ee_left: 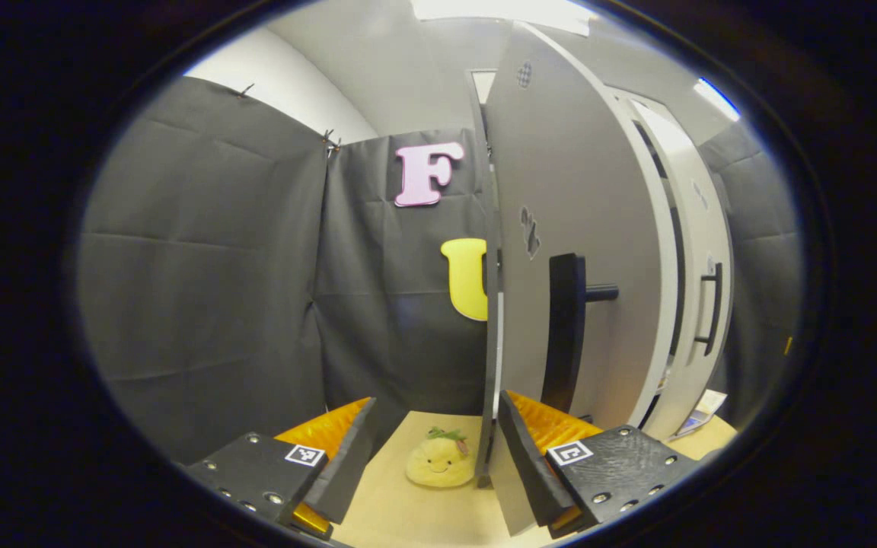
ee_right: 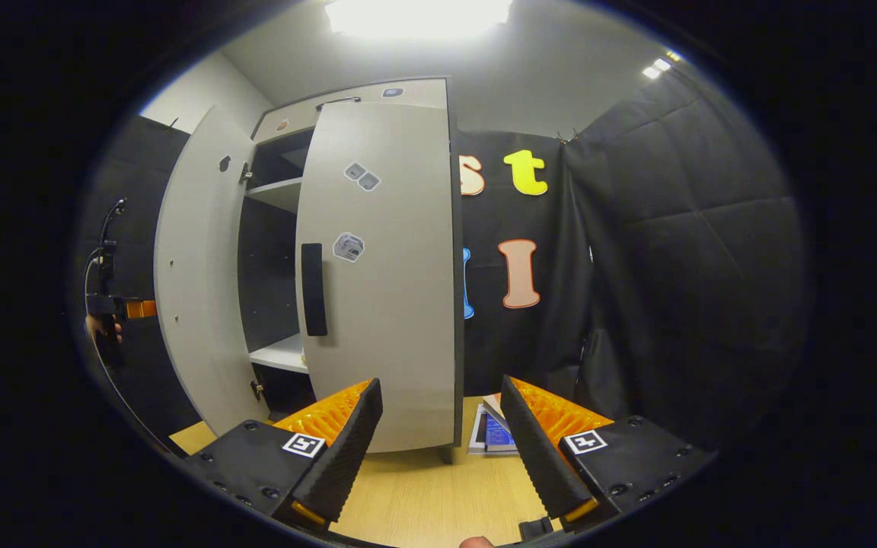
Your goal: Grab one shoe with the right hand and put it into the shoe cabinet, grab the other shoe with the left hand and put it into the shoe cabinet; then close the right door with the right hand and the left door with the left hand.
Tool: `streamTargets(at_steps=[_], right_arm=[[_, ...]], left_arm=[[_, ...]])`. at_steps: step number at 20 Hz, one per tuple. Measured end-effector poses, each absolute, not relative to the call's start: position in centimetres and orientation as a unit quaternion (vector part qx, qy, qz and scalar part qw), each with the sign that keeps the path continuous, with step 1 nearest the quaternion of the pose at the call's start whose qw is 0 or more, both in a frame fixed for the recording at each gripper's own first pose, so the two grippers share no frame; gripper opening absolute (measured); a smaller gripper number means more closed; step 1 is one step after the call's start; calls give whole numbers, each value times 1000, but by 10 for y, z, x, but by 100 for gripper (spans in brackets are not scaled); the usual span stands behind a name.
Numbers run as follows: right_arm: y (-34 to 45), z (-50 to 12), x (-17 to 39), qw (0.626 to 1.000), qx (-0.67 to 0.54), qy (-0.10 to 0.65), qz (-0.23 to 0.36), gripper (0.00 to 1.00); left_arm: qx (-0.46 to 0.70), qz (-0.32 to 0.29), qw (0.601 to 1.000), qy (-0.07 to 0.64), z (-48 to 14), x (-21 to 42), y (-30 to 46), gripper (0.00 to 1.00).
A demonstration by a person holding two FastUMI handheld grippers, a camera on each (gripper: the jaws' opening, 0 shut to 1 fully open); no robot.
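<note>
In the left gripper view, my left gripper (ee_left: 435,449) is open and holds nothing. The left door (ee_left: 568,228) stands edge-on right in front, its tall black handle (ee_left: 565,327) just past my right finger.

In the right gripper view, my right gripper (ee_right: 438,441) is open too. The right door (ee_right: 385,289) is ahead and a bit left, nearly shut. I see no shoes.

Your cabinet (ee_right: 366,95) stands upright on the wooden floor, pale grey with a dark inside. You've got the right door (ee_right: 389,274) shut or nearly so, its black bar handle (ee_right: 314,289) vertical, stickers above it. The left door (ee_right: 195,266) swings wide open, showing you two light shelves (ee_right: 280,192). Up close, that left door (ee_left: 575,228) is edge-on, its black handle (ee_left: 566,327) sticking out, right door (ee_left: 701,281) beyond.
</note>
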State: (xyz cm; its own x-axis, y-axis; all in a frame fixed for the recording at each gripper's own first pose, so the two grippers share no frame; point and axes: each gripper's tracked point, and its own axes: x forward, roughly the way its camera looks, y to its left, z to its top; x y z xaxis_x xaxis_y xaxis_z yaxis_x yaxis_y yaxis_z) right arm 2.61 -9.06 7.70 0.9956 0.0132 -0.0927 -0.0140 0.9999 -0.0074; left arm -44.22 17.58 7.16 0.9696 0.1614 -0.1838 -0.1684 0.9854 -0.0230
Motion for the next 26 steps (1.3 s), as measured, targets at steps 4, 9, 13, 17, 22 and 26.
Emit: streamTargets(at_steps=[4, 9, 13, 17, 22, 26], right_arm=[[-107, 77, 21, 999, 1, 48, -2, 92], [-124, 79, 17, 999, -3, 47, -9, 98], [-138, 78, 14, 999, -8, 49, -16, 98], [-154, 77, 9, 998, -10, 50, -26, 98], [-179, 72, -2, 997, -11, 55, -47, 98], [-196, 70, -7, 996, -2, 56, -63, 98]], left_arm=[[-21, 70, 993, 91, 74, -437, 154, 89], [-22, 56, 994, 88, 76, -429, 126, 89], [-25, 51, 994, 89, 75, -423, 102, 89], [-34, 29, 995, 94, 70, -413, 66, 89], [-18, 8, 995, 93, 66, -388, 17, 89], [-29, 10, 995, 91, 67, -386, 11, 89]])
